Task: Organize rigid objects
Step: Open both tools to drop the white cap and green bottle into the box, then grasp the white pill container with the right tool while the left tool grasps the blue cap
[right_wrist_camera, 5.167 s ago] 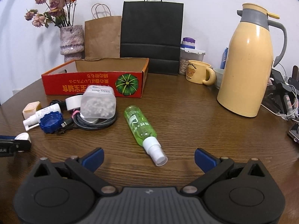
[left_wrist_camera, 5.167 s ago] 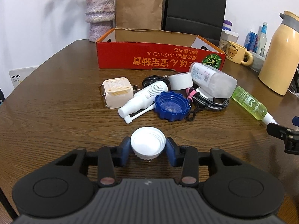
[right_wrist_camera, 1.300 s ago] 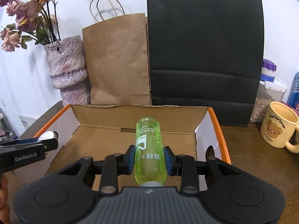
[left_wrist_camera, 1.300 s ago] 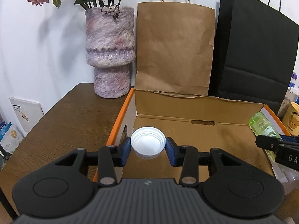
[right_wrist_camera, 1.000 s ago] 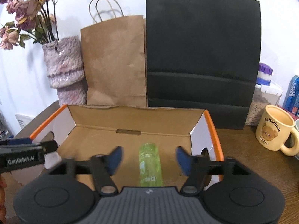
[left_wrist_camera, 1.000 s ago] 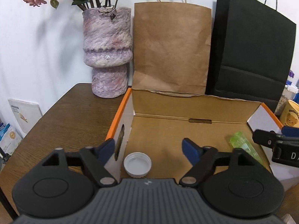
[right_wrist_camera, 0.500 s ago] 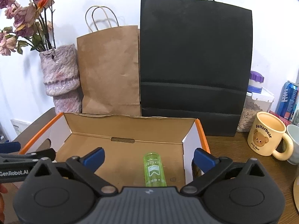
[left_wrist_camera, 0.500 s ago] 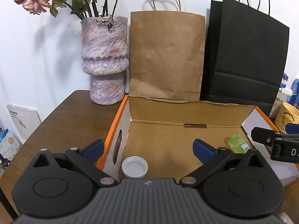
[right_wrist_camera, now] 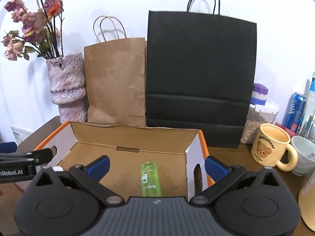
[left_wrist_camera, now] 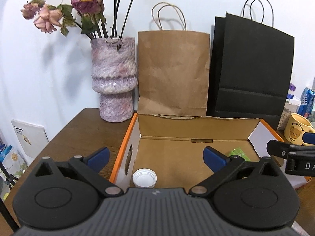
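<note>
An orange-edged cardboard box [left_wrist_camera: 194, 129] [right_wrist_camera: 133, 131] stands open on the brown table. A white cap [left_wrist_camera: 144, 178] lies on the box floor at its near left corner; a sliver of the cap [right_wrist_camera: 57, 168] shows in the right wrist view. A green spray bottle [right_wrist_camera: 150, 179] lies lengthwise on the box floor toward the right side, and its end [left_wrist_camera: 237, 153] peeks out in the left wrist view. My left gripper [left_wrist_camera: 156, 158] hangs open above the cap, holding nothing. My right gripper [right_wrist_camera: 157, 166] is open above the bottle, apart from it.
Behind the box stand a purple vase [left_wrist_camera: 113, 82] with dried flowers, a brown paper bag [left_wrist_camera: 173, 72] and a black paper bag [right_wrist_camera: 200, 74]. To the right are a bear mug [right_wrist_camera: 272, 147], a white cup [right_wrist_camera: 303, 151], a jar [right_wrist_camera: 259, 114] and a blue can [right_wrist_camera: 294, 112].
Both grippers opened and dropped their loads: the cap and the green bottle now lie in the box. Both have since drawn back and slightly up, jaws wide.
</note>
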`<state>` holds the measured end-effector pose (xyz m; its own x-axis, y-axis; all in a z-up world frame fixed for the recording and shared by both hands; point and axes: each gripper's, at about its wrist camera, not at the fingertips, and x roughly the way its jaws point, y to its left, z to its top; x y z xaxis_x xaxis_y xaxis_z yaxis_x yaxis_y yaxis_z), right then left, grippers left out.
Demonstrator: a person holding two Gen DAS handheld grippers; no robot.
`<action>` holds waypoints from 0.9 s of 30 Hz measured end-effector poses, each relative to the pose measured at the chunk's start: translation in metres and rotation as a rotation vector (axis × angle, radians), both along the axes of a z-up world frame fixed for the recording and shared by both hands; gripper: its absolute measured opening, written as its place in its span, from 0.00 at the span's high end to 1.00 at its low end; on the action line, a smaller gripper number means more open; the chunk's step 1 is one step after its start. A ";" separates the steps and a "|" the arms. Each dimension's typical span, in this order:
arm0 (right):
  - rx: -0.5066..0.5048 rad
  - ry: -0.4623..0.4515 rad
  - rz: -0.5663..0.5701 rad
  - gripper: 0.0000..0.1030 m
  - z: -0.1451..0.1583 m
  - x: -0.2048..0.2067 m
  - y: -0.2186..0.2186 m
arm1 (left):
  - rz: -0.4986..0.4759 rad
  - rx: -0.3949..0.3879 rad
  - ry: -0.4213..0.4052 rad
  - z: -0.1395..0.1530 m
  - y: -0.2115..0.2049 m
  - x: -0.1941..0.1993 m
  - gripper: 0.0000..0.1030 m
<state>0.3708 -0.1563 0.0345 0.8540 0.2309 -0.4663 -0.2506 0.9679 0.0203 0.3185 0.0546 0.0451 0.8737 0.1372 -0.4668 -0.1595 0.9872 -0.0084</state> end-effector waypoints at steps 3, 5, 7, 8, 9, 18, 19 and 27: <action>0.003 -0.013 -0.004 0.00 0.002 -0.011 -0.005 | -0.004 -0.002 -0.012 0.003 0.001 -0.013 0.00; 0.004 -0.020 -0.007 0.00 0.004 -0.019 -0.008 | -0.005 -0.004 -0.017 0.004 0.001 -0.020 0.00; 0.003 -0.028 -0.009 0.00 0.005 -0.028 -0.012 | -0.009 -0.005 -0.021 0.005 0.001 -0.028 0.00; 0.004 -0.033 -0.009 0.00 0.005 -0.034 -0.014 | -0.009 -0.004 -0.021 0.005 0.000 -0.032 0.00; 0.004 -0.037 -0.008 0.00 0.005 -0.038 -0.016 | -0.010 -0.003 -0.023 0.004 0.000 -0.036 0.00; 0.000 -0.061 -0.006 0.00 0.006 -0.082 -0.029 | -0.026 -0.006 -0.023 0.002 -0.003 -0.075 0.00; 0.002 -0.062 -0.005 0.00 0.005 -0.087 -0.031 | -0.026 -0.006 -0.023 0.002 -0.003 -0.079 0.00; -0.006 -0.065 0.012 0.00 0.002 -0.126 -0.038 | -0.017 -0.012 -0.015 0.000 -0.001 -0.115 0.00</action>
<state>0.2451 -0.1946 0.0368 0.8796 0.2390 -0.4113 -0.2631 0.9648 -0.0019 0.2039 0.0538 0.0451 0.8827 0.1166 -0.4553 -0.1424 0.9896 -0.0225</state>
